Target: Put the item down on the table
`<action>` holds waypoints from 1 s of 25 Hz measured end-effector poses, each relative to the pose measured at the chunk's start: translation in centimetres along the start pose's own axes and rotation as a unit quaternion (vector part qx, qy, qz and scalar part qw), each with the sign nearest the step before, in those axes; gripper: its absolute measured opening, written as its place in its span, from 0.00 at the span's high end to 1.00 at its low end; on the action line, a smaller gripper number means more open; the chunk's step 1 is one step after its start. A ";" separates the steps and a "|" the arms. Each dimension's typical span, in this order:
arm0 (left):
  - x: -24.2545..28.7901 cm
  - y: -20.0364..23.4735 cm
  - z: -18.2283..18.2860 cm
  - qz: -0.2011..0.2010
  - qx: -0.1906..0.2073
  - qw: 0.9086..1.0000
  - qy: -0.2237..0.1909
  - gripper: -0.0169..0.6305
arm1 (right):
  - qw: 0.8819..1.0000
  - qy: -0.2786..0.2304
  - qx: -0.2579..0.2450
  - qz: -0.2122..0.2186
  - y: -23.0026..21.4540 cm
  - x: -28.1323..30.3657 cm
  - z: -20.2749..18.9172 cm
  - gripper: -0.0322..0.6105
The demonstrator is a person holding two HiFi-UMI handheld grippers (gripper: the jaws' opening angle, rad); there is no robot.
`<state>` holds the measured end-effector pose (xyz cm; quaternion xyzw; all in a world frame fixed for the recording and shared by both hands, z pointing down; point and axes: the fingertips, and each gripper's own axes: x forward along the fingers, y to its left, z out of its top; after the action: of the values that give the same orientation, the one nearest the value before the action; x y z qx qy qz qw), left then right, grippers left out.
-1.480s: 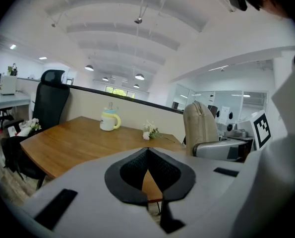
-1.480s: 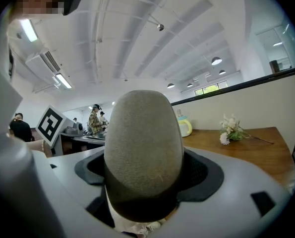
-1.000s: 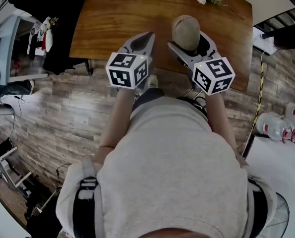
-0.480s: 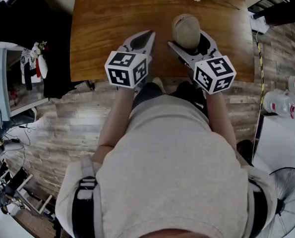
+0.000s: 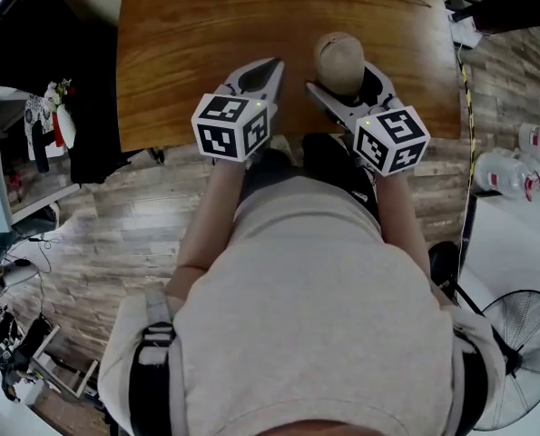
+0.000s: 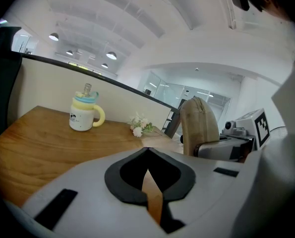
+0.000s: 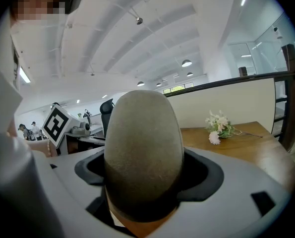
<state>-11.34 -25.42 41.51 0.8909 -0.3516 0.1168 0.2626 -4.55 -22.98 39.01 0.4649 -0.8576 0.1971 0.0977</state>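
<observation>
- Beige and fabric-looking, the pouch (image 7: pixel 142 152) is a rounded thing standing upright, with a seam over its top in the left gripper view.
- It sits between the jaws of the right gripper (image 5: pixel 340 74), which are clamped on its lower part while its domed top stands clear above them.
- From the head view the pouch hangs over the near part of the wooden table (image 5: pixel 188 62), a little in from the edge. No view shows whether its base touches the wood.
- The left gripper (image 5: pixel 271 64) is held just beside the right one, its jaws together at the tips with nothing between them.
- A mug (image 6: pixel 85 115) and a small bunch of flowers (image 6: pixel 140 125) stand at the far side of the table, well apart from the pouch.
- My judgement: the step in hand is carrying the pouch to its spot, with the putting down not yet done.
- The next move calls for lowering the right gripper until the base rests flat on bare wood, then parting the jaws gently, since a tall narrow pouch may topple.
</observation>
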 end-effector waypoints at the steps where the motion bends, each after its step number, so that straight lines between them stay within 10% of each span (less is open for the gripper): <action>1: 0.1 -0.1 -0.1 -0.001 0.000 1.000 0.001 0.96 | 1.000 0.003 -0.001 0.001 0.0 0.0 -0.1 0.31; 25: 1.7 0.9 -2.0 0.037 -0.067 0.997 0.000 0.96 | 0.996 0.070 -0.041 0.045 -3.2 2.8 -1.5 0.31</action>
<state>-10.78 -25.87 44.17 0.8577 -0.3912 0.1026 0.3175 -3.45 -25.99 42.09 0.4068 -0.8760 0.1982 0.1669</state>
